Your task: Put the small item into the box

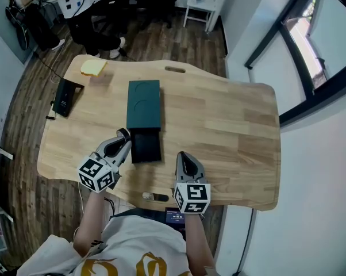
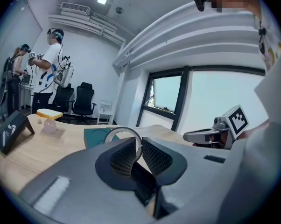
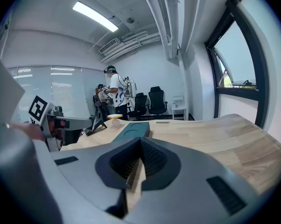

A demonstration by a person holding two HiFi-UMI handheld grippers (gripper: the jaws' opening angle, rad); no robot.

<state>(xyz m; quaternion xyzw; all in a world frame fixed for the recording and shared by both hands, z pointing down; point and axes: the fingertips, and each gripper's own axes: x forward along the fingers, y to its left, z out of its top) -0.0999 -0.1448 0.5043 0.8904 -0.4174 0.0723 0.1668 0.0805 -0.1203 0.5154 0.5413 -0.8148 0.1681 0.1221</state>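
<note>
A thin silver ring (image 2: pixel 123 129) stands pinched between the pads of my left gripper (image 2: pixel 138 148). In the head view that gripper (image 1: pixel 125 135) hovers at the left edge of the open black box tray (image 1: pixel 146 146). The dark teal lid (image 1: pixel 144 103) with two round recesses lies just beyond the tray; it also shows as a teal slab (image 3: pixel 131 130) in the right gripper view. My right gripper (image 1: pixel 182 156) rests to the right of the tray near the table's front edge, its jaws (image 3: pixel 139 149) shut with nothing between them.
A yellow block (image 1: pixel 93 67) and a black angled stand (image 1: pixel 65 95) sit at the table's far left. A small dark object (image 1: pixel 154 197) lies by the front edge. People and office chairs stand beyond the wooden table (image 1: pixel 230 119).
</note>
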